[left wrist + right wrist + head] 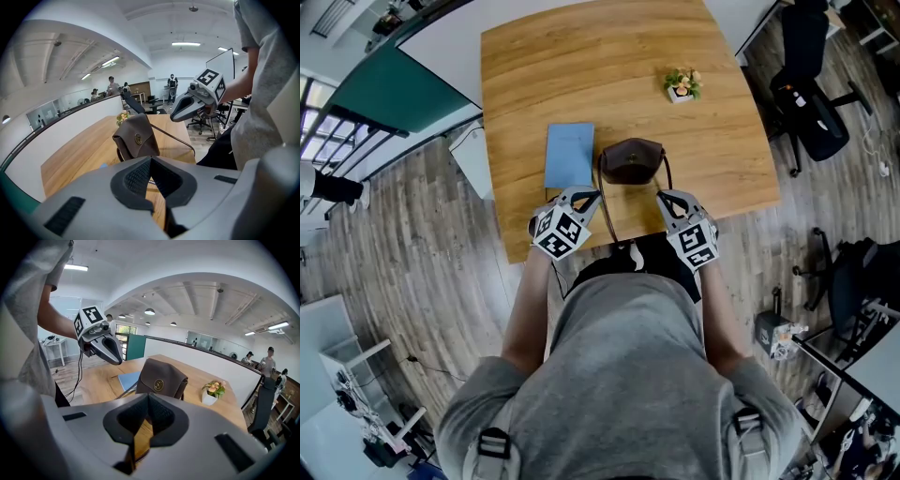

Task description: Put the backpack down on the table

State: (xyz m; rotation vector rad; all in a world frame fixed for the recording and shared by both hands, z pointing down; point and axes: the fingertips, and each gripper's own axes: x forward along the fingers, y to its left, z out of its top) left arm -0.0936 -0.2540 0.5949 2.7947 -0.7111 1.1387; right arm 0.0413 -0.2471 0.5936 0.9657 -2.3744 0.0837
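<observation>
Nearest the person: left tool [584,198] and right tool [669,199], one per hand, both over the near edge of the worktop [581,56]. Each tool's own view shows its pads pressed together. The strap [606,211] runs close by both tips, but whether either tool has it nipped can't be confirmed.

Next out: the backpack [630,159], already resting on the worktop just beyond and between the two tips. It is small and brown, with its flap and round clasp facing the person. The strap loops from it back toward the near edge.

Handling, my judgement:
- Looks leather-like and probably light. The body is soft but stiff enough to hold its shape.
- The strap is thin and limp, easy to pinch, but the bag would swing from it.
- The folded top of the flap gives a firmer hold.
- The clasp looks smooth, so I would avoid gripping there.

Just left of the bag: a blue notebook [569,155], lying flat, near but not touching as far as I can see. Farther right: a small potted plant [682,86], well apart.

Counts: tools 2, backpack 1, strap 1 loop, notebook 1, plant 1.
</observation>
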